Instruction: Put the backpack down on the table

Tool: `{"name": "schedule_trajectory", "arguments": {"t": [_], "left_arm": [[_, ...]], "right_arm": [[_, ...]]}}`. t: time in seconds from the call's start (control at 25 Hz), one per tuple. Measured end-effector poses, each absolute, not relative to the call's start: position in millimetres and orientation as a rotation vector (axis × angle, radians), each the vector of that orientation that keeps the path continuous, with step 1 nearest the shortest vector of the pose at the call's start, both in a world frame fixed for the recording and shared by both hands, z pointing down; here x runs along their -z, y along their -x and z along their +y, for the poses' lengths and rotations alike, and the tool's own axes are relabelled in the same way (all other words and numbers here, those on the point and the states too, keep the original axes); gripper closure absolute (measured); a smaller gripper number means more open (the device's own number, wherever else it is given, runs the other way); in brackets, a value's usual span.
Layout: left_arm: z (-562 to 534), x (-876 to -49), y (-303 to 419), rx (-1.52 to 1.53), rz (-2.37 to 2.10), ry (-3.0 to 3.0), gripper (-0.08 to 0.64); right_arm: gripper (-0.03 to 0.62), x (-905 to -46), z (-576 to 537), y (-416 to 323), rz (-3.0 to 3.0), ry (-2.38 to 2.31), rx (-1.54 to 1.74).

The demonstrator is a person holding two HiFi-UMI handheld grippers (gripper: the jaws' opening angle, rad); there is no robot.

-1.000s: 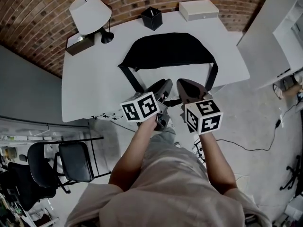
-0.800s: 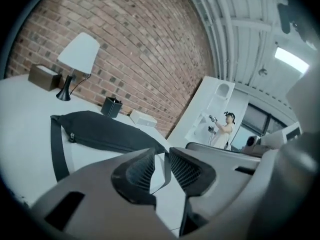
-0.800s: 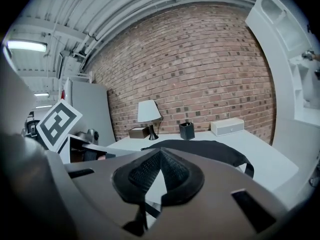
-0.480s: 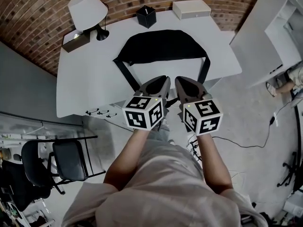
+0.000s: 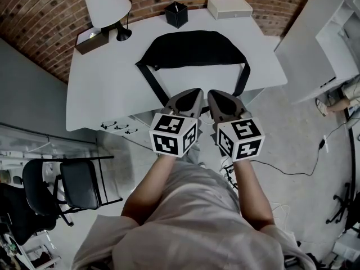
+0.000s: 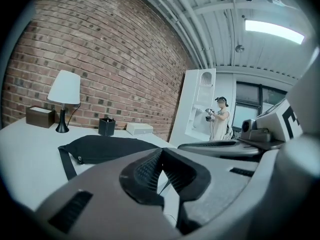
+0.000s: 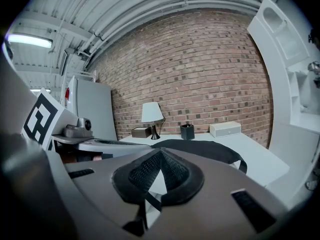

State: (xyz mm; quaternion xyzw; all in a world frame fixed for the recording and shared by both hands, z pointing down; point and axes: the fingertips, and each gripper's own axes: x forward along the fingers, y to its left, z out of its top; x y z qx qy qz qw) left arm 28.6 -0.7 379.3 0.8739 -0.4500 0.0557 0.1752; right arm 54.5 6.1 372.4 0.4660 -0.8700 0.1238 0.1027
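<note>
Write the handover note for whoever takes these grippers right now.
Left gripper: shut, nothing visibly held.
Right gripper: shut; a thin strap shows beneath it, grip unclear.
Both hover at the near edge of the table.
Backpack: flat on the table.
Done: backpack is down.
To do: confirm the right gripper is free of the strap, then back both away.
</note>
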Motion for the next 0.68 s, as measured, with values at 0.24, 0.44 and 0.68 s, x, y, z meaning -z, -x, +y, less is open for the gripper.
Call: {"name": "schedule_trajectory", "arguments": {"t": [0.24, 0.44, 0.68], "left_arm": [[1.7, -379.3, -32.4, -0.157, -1.248, -2.491, 0.554], [2.3, -378.6, -35.3, -0.157, -1.232, -2.5, 0.553], [4.2, -382.4, -35.9, -0.165, -1.229, -2.499, 0.554]], "right_arm": [[0.591, -371.4, 5.8, -57.5, -2.568, -1.39, -0.362], [0.591, -371.5, 5.8, -59.4, -2.564, -1.395, -0.366], [0.591, -375.1, 7.8, -59.9, -2.562, -1.394, -0.374]]}}
